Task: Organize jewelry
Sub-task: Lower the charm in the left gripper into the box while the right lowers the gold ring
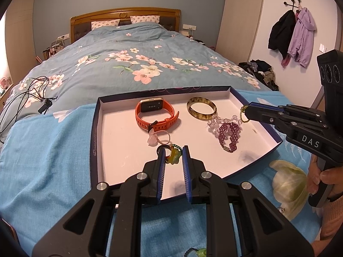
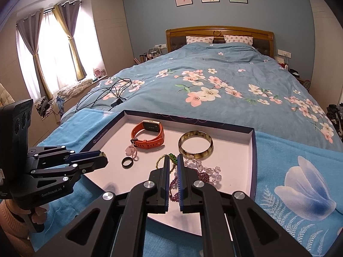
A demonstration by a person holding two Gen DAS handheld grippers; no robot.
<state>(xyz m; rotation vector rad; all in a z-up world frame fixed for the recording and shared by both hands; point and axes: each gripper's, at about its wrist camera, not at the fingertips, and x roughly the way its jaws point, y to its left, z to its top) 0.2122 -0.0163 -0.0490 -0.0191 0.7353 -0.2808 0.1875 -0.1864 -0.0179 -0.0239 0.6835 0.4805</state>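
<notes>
Jewelry is mostly gathered already in the shallow white tray with a dark blue rim (image 1: 95,132), which lies straight ahead of both your tools. Beyond the tips of your left gripper (image 1: 173,156) sit the orange-strapped smartwatch (image 1: 151,106) and the pink stone charm on a thin pink cord (image 1: 152,138). The plain black ring (image 1: 159,148) lies just beside that gripper's left finger.

Ahead of your right gripper (image 2: 172,160) is the mottled brown tortoiseshell bangle (image 2: 195,155). The clear bead bracelet (image 2: 205,168) and the purple bead bracelet (image 2: 203,177) are tangled together just to its right.

Two pieces are not yet set down. Your left gripper's jaws stand narrowly apart, closed on a green and yellow beaded pendant (image 1: 172,159) above the tray's near middle. Your right gripper is pinched almost fully together on a thin gold chain with green beads (image 2: 159,162), which dangles from its tips.

I'd judge the sorting well advanced. What is left is placing these two and perhaps separating the tangled bracelets.

For room, the near half of the tray floor under your left gripper is bare, and so is the corner nearest your right gripper. The rim is low, so lift over it when you come in or out. Around the tray, the light blue flowered cloth (image 1: 53,150) gives soft, open ground. The black cable (image 1: 32,90) lies well off to your left on the blue floral quilt (image 1: 128,68).
</notes>
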